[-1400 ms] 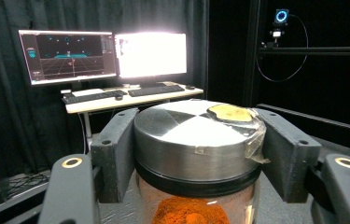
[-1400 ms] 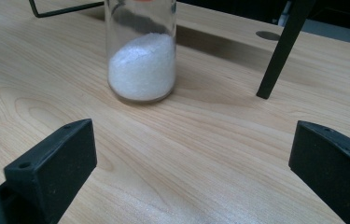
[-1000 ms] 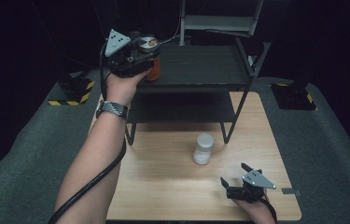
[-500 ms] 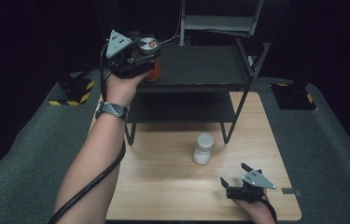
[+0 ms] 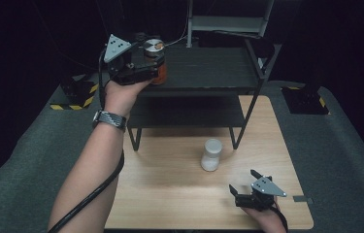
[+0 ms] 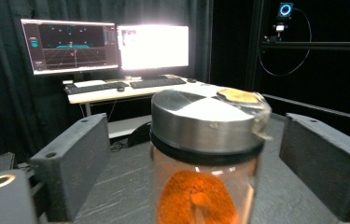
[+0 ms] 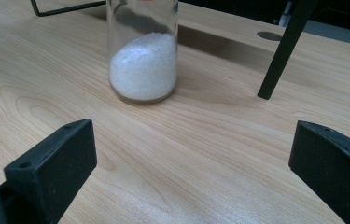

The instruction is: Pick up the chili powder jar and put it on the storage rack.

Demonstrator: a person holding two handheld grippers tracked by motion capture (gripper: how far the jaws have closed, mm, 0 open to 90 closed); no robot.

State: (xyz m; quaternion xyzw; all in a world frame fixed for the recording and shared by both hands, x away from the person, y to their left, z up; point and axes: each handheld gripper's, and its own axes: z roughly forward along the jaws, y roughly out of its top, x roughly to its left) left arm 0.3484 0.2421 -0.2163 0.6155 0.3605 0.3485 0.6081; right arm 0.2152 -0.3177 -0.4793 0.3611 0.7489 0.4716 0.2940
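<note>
Left tongs raised to the top shelf of the black rack, jaws spread wide and not touching anything. Between these jaws, a jar of orange powder, upright on the shelf, long axis vertical, metal lid pointing up. A clear gap on each side of the jar in the left gripper view, so no grip on it. Behind the jar, far beyond the tongs, two lit monitors and a desk.

Right tongs low over the wooden worktop, near its front edge, jaws also wide open and empty. Ahead of these tongs, somewhat to the left of their axis and apart from them, a jar of white powder, standing upright on the worktop, long axis vertical. To the right of that jar, a black rack leg.
</note>
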